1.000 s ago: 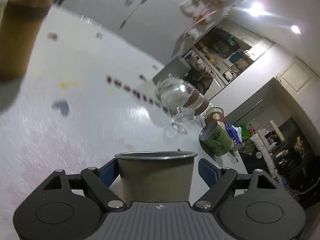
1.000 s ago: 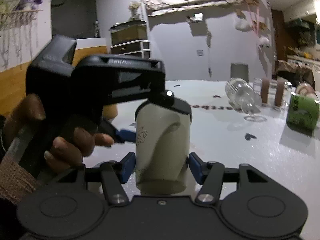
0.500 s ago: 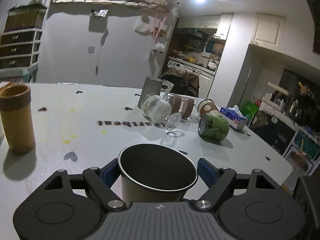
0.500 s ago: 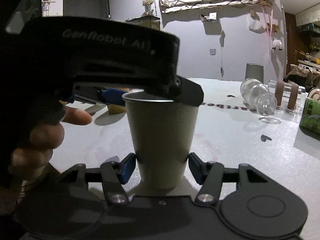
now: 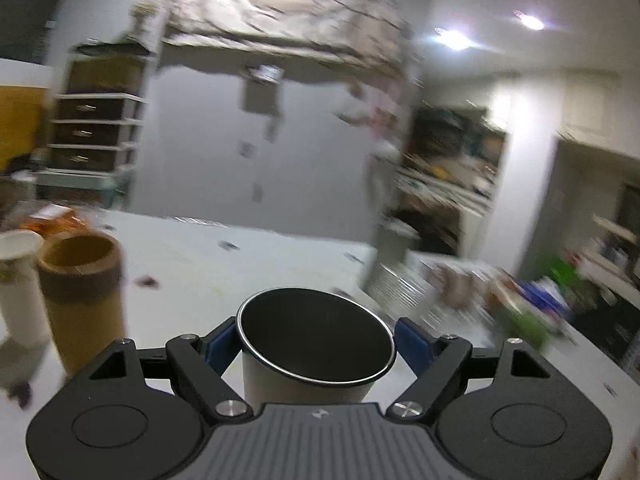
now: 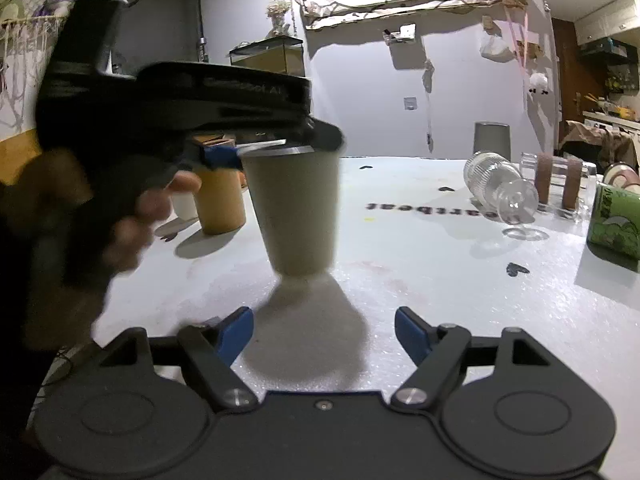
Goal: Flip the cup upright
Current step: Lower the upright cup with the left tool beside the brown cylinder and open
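Observation:
A beige cup [image 6: 298,212] with a metal rim stands upright, mouth up, on the white table [image 6: 460,304]. In the left wrist view the cup [image 5: 316,350] sits between the blue pads of my left gripper [image 5: 316,340], its dark inside facing the camera. The pads are beside the rim; whether they still touch it I cannot tell. My left gripper also shows in the right wrist view [image 6: 276,148], at the cup's rim. My right gripper [image 6: 324,330] is open and empty, a little in front of the cup.
A brown cylinder [image 6: 220,204] and a white cup [image 5: 20,284] stand to the left. A glass [image 6: 500,188] lies on its side to the right, beside two brown tumblers [image 6: 558,180] and a green can [image 6: 614,220]. A grey cup [image 6: 491,138] stands at the back.
The cup went from tilted in both grippers to upright on the table. My right gripper has let go and pulled back from it. The left wrist view has swung upward and is blurred.

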Available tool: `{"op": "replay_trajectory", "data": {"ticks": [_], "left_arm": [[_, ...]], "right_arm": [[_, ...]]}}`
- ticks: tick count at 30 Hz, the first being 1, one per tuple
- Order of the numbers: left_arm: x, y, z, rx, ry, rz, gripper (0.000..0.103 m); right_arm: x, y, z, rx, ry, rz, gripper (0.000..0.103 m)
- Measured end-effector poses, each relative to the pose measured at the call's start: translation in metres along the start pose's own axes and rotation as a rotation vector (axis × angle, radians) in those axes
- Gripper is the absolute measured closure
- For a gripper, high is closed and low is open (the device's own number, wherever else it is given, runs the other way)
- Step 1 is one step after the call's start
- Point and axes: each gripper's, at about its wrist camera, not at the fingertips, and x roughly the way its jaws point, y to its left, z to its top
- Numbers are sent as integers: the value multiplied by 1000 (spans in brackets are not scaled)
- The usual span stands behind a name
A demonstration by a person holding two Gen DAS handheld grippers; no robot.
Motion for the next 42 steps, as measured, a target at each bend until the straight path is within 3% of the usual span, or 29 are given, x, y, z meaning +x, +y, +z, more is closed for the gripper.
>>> {"op": "replay_trajectory", "data": {"ticks": [6, 13, 17, 23, 25, 33, 42], "left_arm": [[38, 34, 20, -159, -22, 41, 20], [61, 31, 20, -87, -57, 243, 20], [68, 31, 17, -83, -76, 298, 20], [69, 30, 16, -86, -87, 312, 18], [68, 31, 16, -91, -78, 304, 0], [45, 24, 14, -90, -64, 283, 0], [-24, 2, 0, 27, -92, 277, 0]], "right_arm": [[2, -3, 0, 6, 2, -9, 25], [1, -6, -3, 13, 5, -16, 25], [-1, -7, -4, 16, 2, -17, 25], [-1, -9, -4, 16, 0, -19, 24], [-1, -8, -4, 16, -2, -19, 24], [-6, -11, -1, 14, -35, -27, 24], [-17, -16, 19, -15, -122, -50, 23]]}}
